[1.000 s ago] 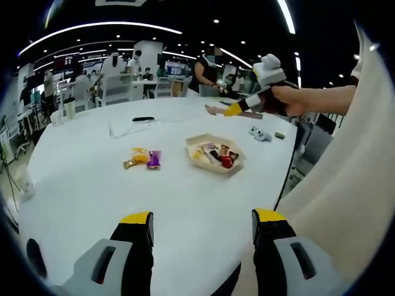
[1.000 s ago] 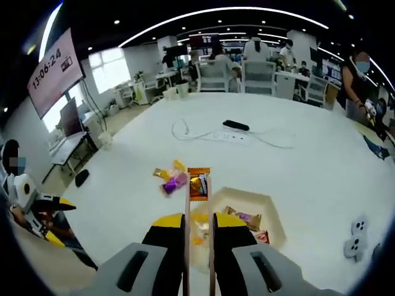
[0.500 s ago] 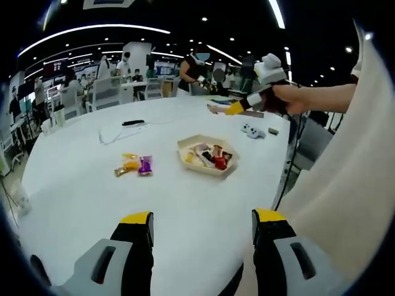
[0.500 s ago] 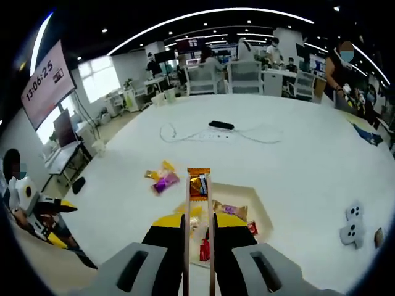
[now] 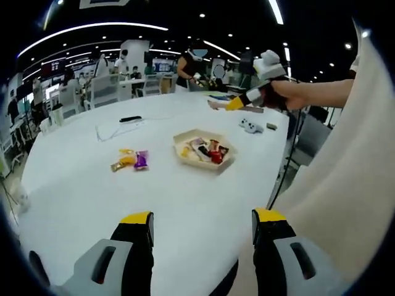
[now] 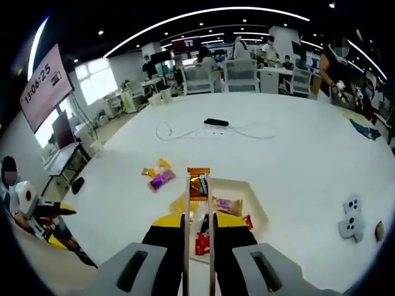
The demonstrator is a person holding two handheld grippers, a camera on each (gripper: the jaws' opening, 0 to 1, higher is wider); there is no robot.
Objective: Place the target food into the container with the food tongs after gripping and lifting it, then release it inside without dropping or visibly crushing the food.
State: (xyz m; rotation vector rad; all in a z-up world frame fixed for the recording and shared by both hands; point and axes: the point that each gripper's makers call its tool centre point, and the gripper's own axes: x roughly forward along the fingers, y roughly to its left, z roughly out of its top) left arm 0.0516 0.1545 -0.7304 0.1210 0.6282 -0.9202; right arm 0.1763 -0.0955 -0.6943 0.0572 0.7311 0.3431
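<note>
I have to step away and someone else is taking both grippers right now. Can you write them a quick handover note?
Right gripper: shut on the food tongs, whose tips pinch an orange snack packet, held up over the container.
Left gripper: open, holding nothing, low over the near edge of the white table.
Container already holds several wrapped snacks. A yellow packet and a purple packet lie on the table beside it.
Done: packet gripped and lifted.
Left: lower it into the container and release gently.
</note>
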